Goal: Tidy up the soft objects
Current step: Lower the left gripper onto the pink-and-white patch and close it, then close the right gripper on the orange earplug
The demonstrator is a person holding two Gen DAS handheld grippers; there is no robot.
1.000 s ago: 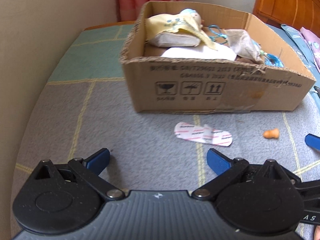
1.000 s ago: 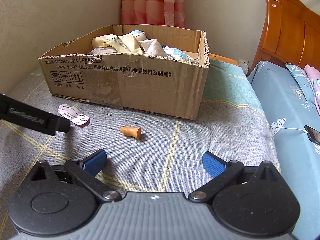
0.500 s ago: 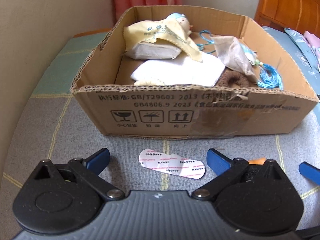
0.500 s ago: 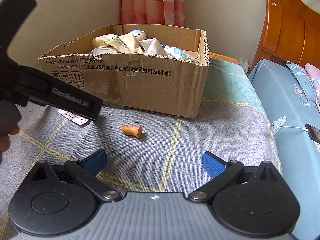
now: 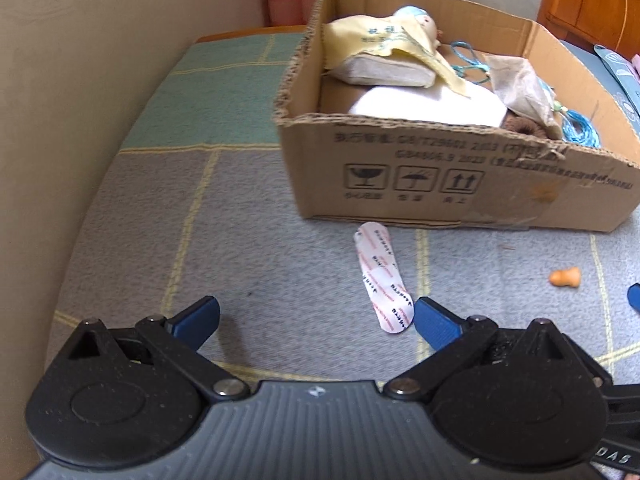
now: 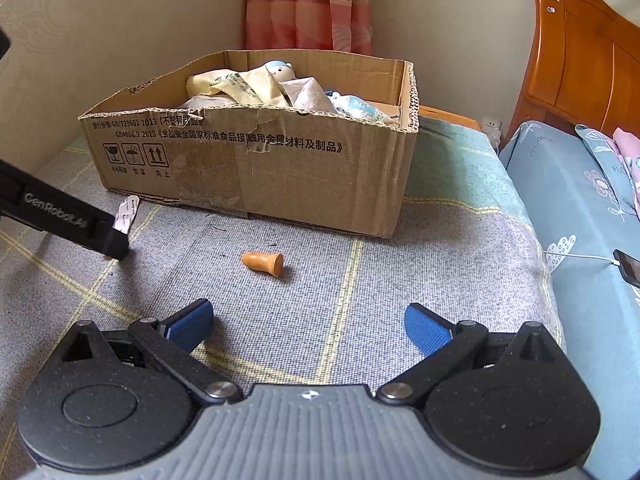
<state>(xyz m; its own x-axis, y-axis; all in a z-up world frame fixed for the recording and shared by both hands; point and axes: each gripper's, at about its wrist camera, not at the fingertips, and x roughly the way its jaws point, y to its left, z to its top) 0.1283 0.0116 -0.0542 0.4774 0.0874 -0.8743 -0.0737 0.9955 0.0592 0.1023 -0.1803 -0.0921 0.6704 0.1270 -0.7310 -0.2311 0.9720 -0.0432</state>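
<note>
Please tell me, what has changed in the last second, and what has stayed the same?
The left gripper swung about in front of the cardboard box, first nearer, then back; the bandage strip now lies near its right finger. Nothing was taken hold of or let go. The right gripper stayed open and still, the orange earplug did not move, and the box contents look unchanged.

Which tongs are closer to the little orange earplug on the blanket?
Right. The right tongs are open with the earplug just ahead between them; the left tongs are off to its left, by the bandage.
</note>
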